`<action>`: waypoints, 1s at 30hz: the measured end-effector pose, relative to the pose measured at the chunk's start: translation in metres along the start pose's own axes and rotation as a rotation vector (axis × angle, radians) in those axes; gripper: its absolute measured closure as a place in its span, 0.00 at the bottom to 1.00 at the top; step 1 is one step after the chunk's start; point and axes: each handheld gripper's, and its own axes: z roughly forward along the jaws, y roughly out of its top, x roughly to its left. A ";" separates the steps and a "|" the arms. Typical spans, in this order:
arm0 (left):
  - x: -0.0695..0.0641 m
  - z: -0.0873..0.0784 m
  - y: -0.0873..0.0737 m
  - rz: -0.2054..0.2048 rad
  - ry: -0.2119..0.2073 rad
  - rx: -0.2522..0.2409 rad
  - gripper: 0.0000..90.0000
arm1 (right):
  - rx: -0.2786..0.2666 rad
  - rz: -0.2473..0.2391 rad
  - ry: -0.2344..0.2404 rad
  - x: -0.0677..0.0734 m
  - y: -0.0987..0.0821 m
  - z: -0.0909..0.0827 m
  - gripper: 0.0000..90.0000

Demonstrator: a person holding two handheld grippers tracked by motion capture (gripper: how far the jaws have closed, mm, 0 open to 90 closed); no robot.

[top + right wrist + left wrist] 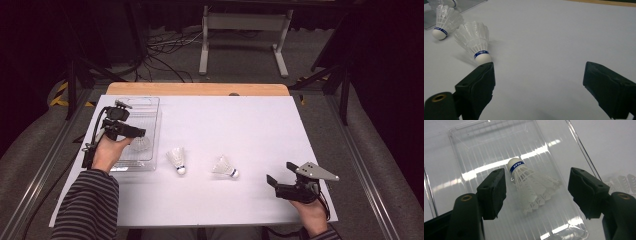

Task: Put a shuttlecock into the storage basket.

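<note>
A white shuttlecock (531, 185) with a blue band lies on its side in a clear plastic tray (474, 150). My left gripper (537, 180) hangs over it, open, its jaws on either side and not touching the feathers. In the high view the left gripper (135, 132) is over the tray (150, 100) at the table's left, above that shuttlecock (141, 145). Two more shuttlecocks (176, 160) (224, 167) lie on the white table. My right gripper (279, 171) rests open at the front right, with nothing between its jaws. In the right gripper view (539, 67) the nearer shuttlecock (474, 40) lies just beyond its left jaw.
The white sheet (250, 125) covers the table, with a wooden strip (200, 89) along the far edge. A second loose shuttlecock (445, 21) lies near the tray's corner (466, 5). Beyond the table stand a white frame (245, 35) and cables on the floor.
</note>
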 end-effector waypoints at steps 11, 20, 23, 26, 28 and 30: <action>-0.002 -0.006 -0.006 0.020 0.007 -0.046 0.33 | 0.000 -0.002 0.002 0.000 0.000 0.000 0.12; -0.011 -0.009 -0.008 0.049 -0.004 -0.064 0.31 | 0.000 -0.002 0.001 0.000 0.000 0.000 0.12; -0.012 -0.010 -0.009 0.056 -0.007 -0.067 0.31 | 0.000 0.000 0.002 0.000 0.000 0.000 0.12; -0.012 -0.010 -0.011 0.058 -0.011 -0.076 0.31 | 0.000 0.001 0.001 0.000 0.000 0.000 0.12; -0.012 -0.010 -0.012 0.059 -0.011 -0.076 0.31 | 0.000 0.000 0.002 0.000 0.000 0.000 0.12; -0.013 -0.011 -0.013 0.062 -0.016 -0.080 0.31 | 0.000 -0.002 0.002 0.000 0.000 0.000 0.12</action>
